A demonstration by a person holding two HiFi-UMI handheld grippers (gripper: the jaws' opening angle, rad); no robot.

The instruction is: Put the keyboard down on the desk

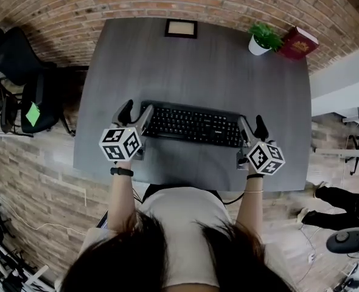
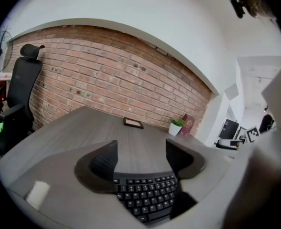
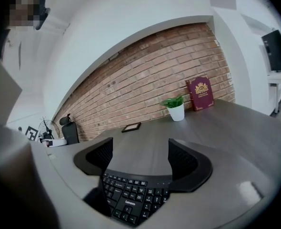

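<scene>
A black keyboard [image 1: 191,125] lies flat on the grey desk [image 1: 198,66], near its front edge. My left gripper [image 1: 135,115] is at the keyboard's left end, its right finger right by the corner. My right gripper [image 1: 252,128] is at the right end. In the left gripper view the jaws stand wide apart around bare desk, and the keyboard [image 2: 147,197] shows low between them, below the gripper [image 2: 140,159]. The right gripper view has the same layout: gripper [image 3: 136,159] open, keyboard [image 3: 131,199] beneath. Neither gripper clamps anything.
At the desk's back edge stand a dark picture frame [image 1: 181,28], a small potted plant [image 1: 263,38] and a red book [image 1: 299,42]. A black office chair [image 1: 21,72] is left of the desk. Another person's legs [image 1: 344,199] show on the right floor.
</scene>
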